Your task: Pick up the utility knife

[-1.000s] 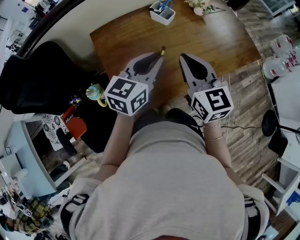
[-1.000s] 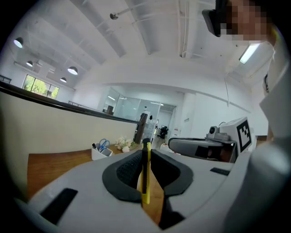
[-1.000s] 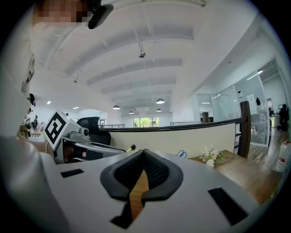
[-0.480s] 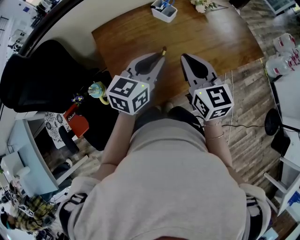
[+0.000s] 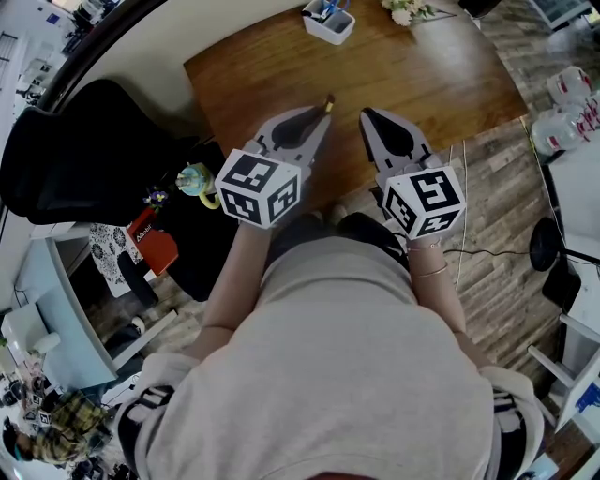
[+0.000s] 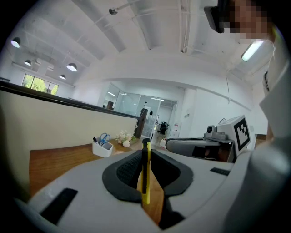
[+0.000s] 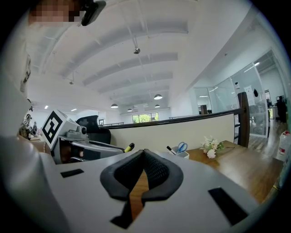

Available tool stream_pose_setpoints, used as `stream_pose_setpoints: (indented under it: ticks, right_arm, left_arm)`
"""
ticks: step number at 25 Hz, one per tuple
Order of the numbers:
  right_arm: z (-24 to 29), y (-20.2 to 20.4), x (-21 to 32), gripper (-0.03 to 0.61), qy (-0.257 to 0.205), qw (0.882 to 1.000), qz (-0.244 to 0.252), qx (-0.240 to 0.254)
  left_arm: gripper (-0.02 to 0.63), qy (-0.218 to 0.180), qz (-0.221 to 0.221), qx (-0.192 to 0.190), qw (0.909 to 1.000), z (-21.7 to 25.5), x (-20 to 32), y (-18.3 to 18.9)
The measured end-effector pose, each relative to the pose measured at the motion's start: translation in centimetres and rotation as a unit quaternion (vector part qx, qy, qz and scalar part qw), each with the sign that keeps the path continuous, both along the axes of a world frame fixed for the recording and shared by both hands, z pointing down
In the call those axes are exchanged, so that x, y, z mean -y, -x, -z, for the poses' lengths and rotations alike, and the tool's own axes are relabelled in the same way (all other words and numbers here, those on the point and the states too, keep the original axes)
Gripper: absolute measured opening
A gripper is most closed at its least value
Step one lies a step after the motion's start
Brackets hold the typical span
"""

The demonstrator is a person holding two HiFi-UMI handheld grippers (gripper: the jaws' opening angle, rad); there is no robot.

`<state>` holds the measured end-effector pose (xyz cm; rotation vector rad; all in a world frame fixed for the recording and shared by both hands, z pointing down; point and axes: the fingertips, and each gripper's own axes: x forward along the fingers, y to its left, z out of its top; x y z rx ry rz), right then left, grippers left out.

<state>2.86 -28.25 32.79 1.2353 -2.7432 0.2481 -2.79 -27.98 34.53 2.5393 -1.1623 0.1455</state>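
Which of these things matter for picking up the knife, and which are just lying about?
Part of the job:
knife
left gripper, shut on the knife

Just lying about:
pen pot
flowers
chair
right gripper, shut and empty

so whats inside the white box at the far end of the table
Blue-handled scissors and a dark pen stick out of the small white box. Its walls hide anything lower inside.
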Motion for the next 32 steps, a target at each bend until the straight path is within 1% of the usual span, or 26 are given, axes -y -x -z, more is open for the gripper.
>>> stream_pose_setpoints:
  ticks: [4, 12, 32]
  right_arm:
    - [-0.2, 0.0, 0.2, 0.010, 0.003, 1.000, -0.001, 0.000]
    - [-0.5, 0.1, 0.0, 0.009, 0.008, 1.000, -0.001, 0.001]
    - [-1.3, -0.9, 0.2, 0.009, 0.017, 1.000, -0.008, -0.001]
  left_arm:
    - [0.077, 0.000, -0.008, 0.004, 1.0000, -0.2, -0.1, -0.4]
    - [0.077, -0.006, -0.008, 0.003, 1.0000, 0.1, -0.1, -0.2]
    - [0.077, 0.005, -0.013, -0.005, 0.9999, -0.6, 0.4, -0.9]
